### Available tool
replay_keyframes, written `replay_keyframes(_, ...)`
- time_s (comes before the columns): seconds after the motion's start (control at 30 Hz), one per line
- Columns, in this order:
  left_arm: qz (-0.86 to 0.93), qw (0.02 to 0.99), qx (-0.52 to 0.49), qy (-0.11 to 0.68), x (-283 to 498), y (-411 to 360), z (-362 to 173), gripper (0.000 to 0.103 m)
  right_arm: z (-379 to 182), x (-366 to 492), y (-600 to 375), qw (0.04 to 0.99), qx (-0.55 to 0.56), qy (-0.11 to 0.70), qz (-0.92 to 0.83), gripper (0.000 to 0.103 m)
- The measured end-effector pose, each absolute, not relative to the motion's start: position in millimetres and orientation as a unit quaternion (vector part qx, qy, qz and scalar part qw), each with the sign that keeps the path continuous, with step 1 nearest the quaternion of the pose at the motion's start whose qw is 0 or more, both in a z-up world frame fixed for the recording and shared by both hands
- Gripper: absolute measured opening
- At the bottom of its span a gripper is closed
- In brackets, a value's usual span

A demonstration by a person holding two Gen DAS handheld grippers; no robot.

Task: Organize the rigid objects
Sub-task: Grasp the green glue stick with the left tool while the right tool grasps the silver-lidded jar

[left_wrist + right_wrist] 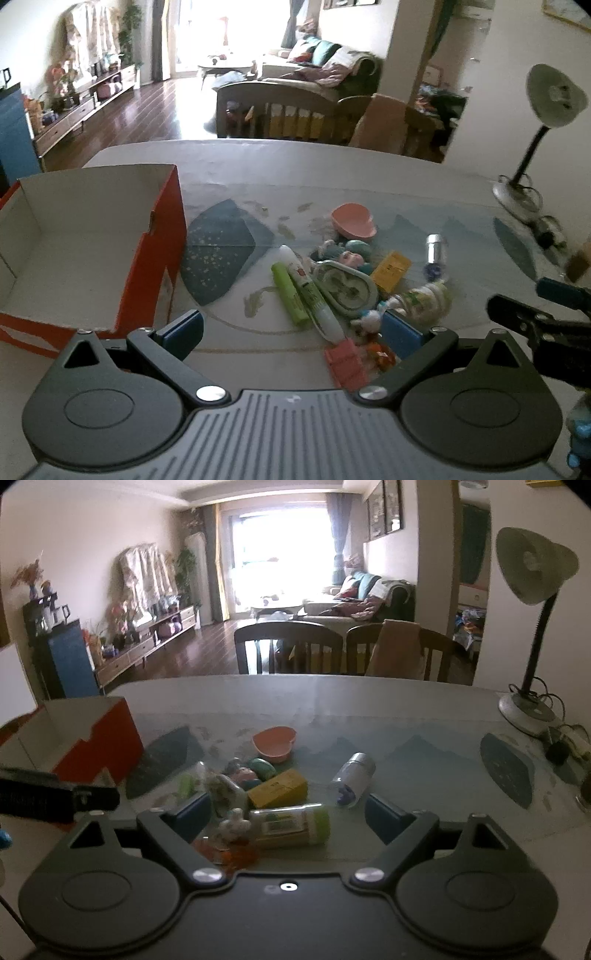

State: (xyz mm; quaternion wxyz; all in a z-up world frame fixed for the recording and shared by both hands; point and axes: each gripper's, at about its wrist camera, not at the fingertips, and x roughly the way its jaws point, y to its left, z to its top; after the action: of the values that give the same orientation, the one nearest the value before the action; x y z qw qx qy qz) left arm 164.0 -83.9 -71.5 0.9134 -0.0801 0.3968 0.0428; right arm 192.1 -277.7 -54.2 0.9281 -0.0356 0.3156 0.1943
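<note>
A pile of small objects lies mid-table: a pink heart-shaped bowl (352, 220) (274, 743), a green tube (290, 293), a white pen-like tube (312, 295), an oval tape dispenser (347, 286), a yellow box (390, 269) (277, 788), a silver cylinder (436, 251) (352, 775), a clear green-capped bottle (291, 825) (424, 301) and a pink block (345, 363). An open orange box (74, 243) (96, 738) stands left. My left gripper (291, 332) is open and empty above the pile's near edge. My right gripper (288, 812) is open and empty, with the bottle between its fingers.
A desk lamp (532, 602) (543, 122) with cables stands at the table's right edge. Two chairs (288, 646) stand behind the far edge. The tablecloth (424, 760) has dark leaf patterns. The right gripper's tip (524, 317) shows at the left wrist view's right side.
</note>
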Motion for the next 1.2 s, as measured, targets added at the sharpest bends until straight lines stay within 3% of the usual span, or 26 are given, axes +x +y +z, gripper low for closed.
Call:
replay_keyframes(0.47, 0.09, 0.896, -0.052, 0.431, 229.4, -90.3, -115.0, 0.101, -89.5, 280.0, -296.7, 0.925, -0.065, 0.332, 0.174, 0.083)
replay_keyframes(0.57, 0.098, 0.889, -0.054, 0.445, 240.6, -88.8, -125.9, 0.088, -96.9, 295.2, -298.0, 0.923, -0.067, 0.341, 0.168, 0.082)
replay_keyframes(0.73, 0.115, 0.881, -0.059, 0.456, 251.9, -84.4, -140.0, 0.087, -108.9, 319.4, -294.3, 0.916, -0.065, 0.359, 0.166, 0.076)
replay_keyframes(0.87, 0.125, 0.871, -0.062, 0.47, 258.4, -79.2, -150.7, 0.069, -117.3, 331.2, -288.5, 0.912, -0.065, 0.37, 0.167, 0.066)
replay_keyframes(1.13, 0.115, 0.868, -0.059, 0.479, 267.2, -81.7, -161.7, 0.067, -128.3, 344.2, -284.2, 0.903, -0.057, 0.395, 0.159, 0.062)
replay_keyframes(1.2, 0.117, 0.865, -0.058, 0.484, 269.6, -81.5, -165.3, 0.058, -131.2, 347.3, -282.6, 0.901, -0.058, 0.402, 0.155, 0.059)
